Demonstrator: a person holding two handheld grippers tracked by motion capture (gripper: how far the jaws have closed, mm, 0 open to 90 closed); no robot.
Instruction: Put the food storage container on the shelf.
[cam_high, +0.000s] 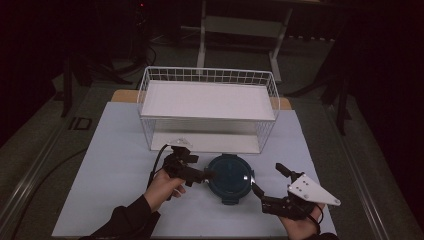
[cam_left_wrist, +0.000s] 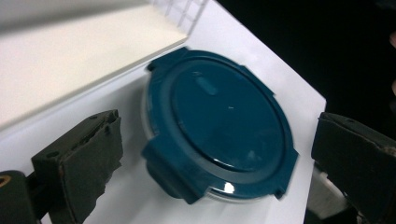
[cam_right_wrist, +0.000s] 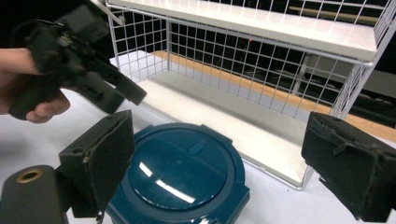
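Flanking the teal container (cam_high: 229, 178) before the wire rack (cam_high: 207, 107), both grippers' fingers (cam_left_wrist: 88, 158) stand released.

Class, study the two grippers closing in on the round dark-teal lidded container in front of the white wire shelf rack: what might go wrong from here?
1. The round dark-teal lidded container is wide; both the left gripper and right gripper stand open beside it, so a grip on its smooth rim may slip.
2. It sits close to the white wire shelf rack; a push could knock it against the lower shelf edge.
3. The grippers approach from opposite sides and might collide or spin the container.
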